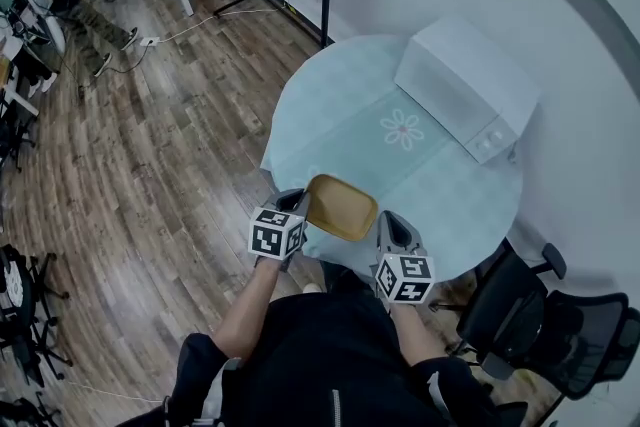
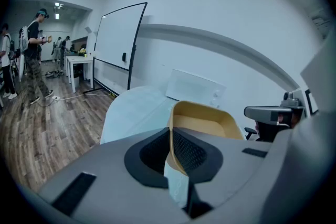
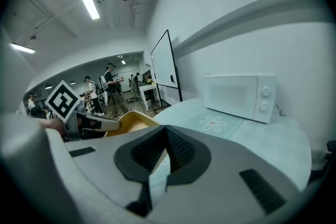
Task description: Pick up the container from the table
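Gripping yellow container at table near edge: left gripper clenched on left rim, right gripper pinching right rim. Grasp done. Seemingly raised slightly, clearance over tabletop unclear. Remaining: lifting fully clear.

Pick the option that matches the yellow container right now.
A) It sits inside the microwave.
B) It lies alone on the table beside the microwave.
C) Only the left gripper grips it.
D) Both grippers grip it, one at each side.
D: the left gripper and the right gripper each have their jaws closed on a rim of the yellow container, at opposite sides of it.
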